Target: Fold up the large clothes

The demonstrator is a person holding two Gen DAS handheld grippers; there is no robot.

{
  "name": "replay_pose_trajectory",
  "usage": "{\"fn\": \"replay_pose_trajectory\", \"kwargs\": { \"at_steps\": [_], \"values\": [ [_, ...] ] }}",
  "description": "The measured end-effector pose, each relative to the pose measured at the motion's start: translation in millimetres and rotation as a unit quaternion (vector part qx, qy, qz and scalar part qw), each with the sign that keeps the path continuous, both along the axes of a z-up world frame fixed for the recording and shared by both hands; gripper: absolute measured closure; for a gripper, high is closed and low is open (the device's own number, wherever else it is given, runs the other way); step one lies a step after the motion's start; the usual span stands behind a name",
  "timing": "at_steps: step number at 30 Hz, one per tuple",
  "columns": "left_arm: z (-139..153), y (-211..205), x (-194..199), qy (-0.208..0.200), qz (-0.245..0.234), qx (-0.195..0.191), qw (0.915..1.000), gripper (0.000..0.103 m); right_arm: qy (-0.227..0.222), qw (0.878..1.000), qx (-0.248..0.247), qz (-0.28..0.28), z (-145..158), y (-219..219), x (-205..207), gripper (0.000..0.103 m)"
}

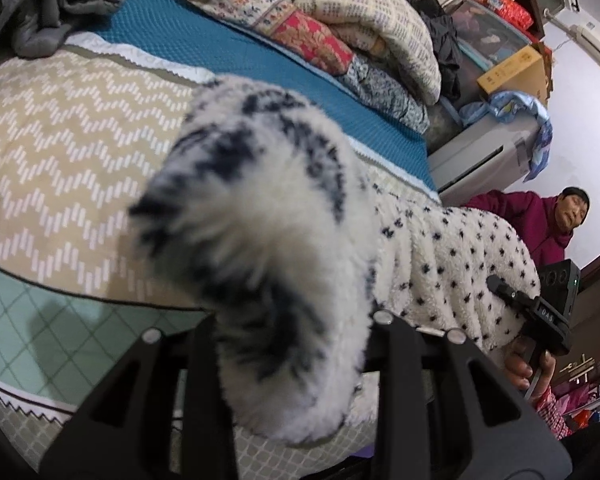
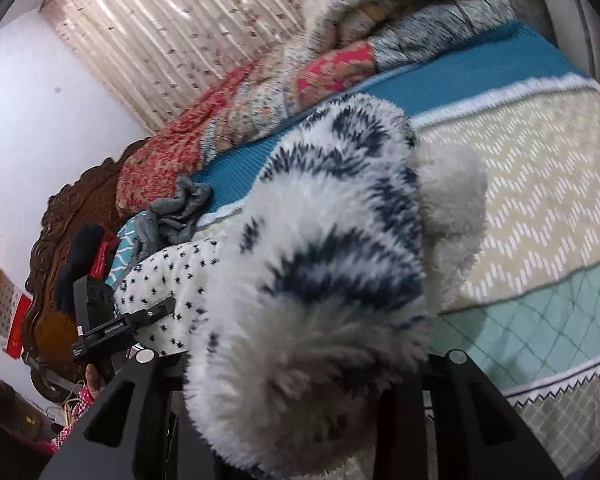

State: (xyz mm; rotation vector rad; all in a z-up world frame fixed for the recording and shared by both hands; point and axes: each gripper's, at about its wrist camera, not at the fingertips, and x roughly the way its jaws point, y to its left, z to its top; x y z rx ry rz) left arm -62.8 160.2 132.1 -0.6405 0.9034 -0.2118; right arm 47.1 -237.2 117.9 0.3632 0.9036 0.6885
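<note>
1. The bed [image 1: 60, 160], under a beige zigzag-patterned quilt with a teal blanket strip [image 1: 204, 40] behind it, fills both views beneath your grippers.
2. Folded floral quilts [image 1: 332, 28] are stacked along the bed's far side, and a crumpled grey garment [image 1: 52, 12] lies near the headboard end.
3. Your white fleece garment with dark blue specks [image 1: 440, 260] hangs stretched between both grippers above the bed, bunched so close to each lens that it blocks the middle of both views.
4. Your left gripper [image 1: 300, 360] has its fingers pinching a fuzzy wad of the fleece.
5. Your right gripper [image 2: 300, 380] likewise clamps a bunched end.
6. Only the left view shows a woman in a magenta jacket [image 1: 540, 224]; only the right view shows the carved wooden headboard [image 2: 68, 216].
</note>
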Motion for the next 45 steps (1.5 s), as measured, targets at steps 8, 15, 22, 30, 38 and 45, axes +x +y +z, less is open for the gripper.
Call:
{"fn": "replay_pose_trajectory", "kwargs": {
  "at_steps": [8, 15, 22, 30, 38, 45],
  "values": [
    [-11.1, 0.1, 0.2, 0.021, 0.005, 0.004, 0.9998, 0.076, 0.027, 1.000, 0.004, -0.013, -23.8, -13.5, 4.7, 0.076],
    [-25.0, 0.3, 4.2, 0.052, 0.015, 0.018, 0.9984, 0.074, 0.044, 0.998, -0.019, -0.031, -40.5, -15.5, 9.1, 0.075],
    [-25.1, -3.5, 4.0, 0.054, 0.016, 0.029, 0.9980, 0.074, 0.048, 0.997, -0.043, -0.035, -47.7, -16.2, 10.3, 0.074],
    [-29.0, -5.0, 9.9, 0.063, 0.014, 0.037, 0.9972, 0.067, 0.057, 0.996, -0.047, -0.043, -54.8, -16.2, 9.9, 0.070],
    [-37.7, -3.9, 14.2, 0.077, 0.019, 0.045, 0.9958, 0.051, 0.076, 0.995, -0.040, -0.056, -63.6, -24.0, 12.0, 0.052],
    [-42.6, -4.5, 15.7, 0.084, 0.020, 0.052, 0.9949, 0.047, 0.109, 0.991, -0.028, -0.066, -79.5, -37.8, 16.4, 0.048]
  ]
}}
